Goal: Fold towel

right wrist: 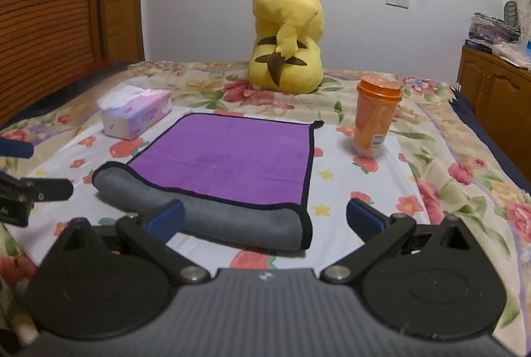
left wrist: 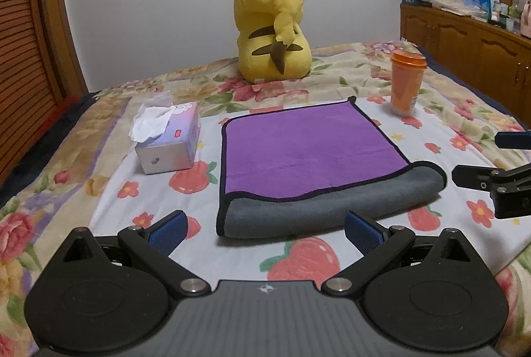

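Your left gripper [left wrist: 265, 229] has its blue-padded fingers [left wrist: 169, 229] spread wide with nothing between them. It hovers just short of the near folded edge of the purple-and-grey microfibre towel with black trim [left wrist: 308, 158], not touching it.

Your right gripper [right wrist: 265, 219] is likewise released, jaws apart and empty. Its left blue pad [right wrist: 166, 219] overlaps the grey fold in the picture; contact can't be confirmed. Its right pad sits off the towel's near right corner, over the sheet.

The towel lies flat mid-bed on the floral strawberry-print bedsheet [left wrist: 298, 257]. It is folded over, purple face up, with the grey underside showing as a rounded band along the near edge. The top layer's edge runs slightly crooked across that band. A small black loop sticks out at the far right corner.

Each gripper shows in the other's camera: your right one at the right margin of the left wrist view [left wrist: 497, 181], your left one at the left margin of the right wrist view.

Around the towel:
- White-and-pink tissue box with a tissue pulled up [left wrist: 169, 138], just left of the towel, apart from it.
- Orange lidded plastic cup [right wrist: 375, 118], upright, off the far right corner, apart.
- Yellow Pikachu plush [left wrist: 273, 22], sitting behind the towel with its back to you.
- Wooden cabinet [left wrist: 464, 38] beyond the bed on the right.
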Available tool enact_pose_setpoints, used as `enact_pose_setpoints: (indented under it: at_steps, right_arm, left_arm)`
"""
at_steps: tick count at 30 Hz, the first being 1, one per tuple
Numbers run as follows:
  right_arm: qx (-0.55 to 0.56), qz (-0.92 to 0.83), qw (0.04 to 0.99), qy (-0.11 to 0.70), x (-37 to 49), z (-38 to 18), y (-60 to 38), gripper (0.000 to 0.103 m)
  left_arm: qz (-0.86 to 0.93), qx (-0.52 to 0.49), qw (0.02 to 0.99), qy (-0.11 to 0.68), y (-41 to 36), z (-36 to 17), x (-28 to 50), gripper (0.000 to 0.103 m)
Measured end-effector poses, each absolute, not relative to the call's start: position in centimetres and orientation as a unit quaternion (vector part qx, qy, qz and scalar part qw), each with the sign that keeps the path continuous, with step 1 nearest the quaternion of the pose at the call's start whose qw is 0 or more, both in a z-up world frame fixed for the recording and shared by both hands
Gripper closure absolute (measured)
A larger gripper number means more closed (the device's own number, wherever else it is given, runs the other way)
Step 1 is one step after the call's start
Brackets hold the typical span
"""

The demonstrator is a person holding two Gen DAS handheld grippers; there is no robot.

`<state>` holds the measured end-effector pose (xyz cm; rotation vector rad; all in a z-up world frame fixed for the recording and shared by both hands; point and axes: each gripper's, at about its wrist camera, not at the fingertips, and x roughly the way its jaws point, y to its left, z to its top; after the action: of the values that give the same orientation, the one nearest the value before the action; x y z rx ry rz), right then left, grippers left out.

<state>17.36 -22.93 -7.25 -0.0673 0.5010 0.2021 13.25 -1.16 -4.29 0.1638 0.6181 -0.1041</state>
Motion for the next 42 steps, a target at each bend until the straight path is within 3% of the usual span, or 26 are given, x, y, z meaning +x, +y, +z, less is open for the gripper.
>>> enact_pose_setpoints:
  at_steps: [20, 39, 42]
  right_arm:
    - [-0.025, 0.097, 0.956, 0.276, 22.1, -8.7, -23.7, 0.0]
    - [-0.009, 0.114, 0.935, 0.337, 25.8, -10.9, -24.6, 0.001]
    - [-0.006, 0.12, 0.93, 0.347, 26.3, -11.3, -24.6, 0.012]
  left_arm:
    - [-0.046, 0.065, 0.942, 0.325, 0.6, -5.6, 18.1, 0.0]
    - [-0.052, 0.029, 0.93, 0.361, 2.8, -7.3, 21.7, 0.013]
    - [-0.05, 0.015, 0.928, 0.368, 3.4, -7.7, 22.3, 0.015]
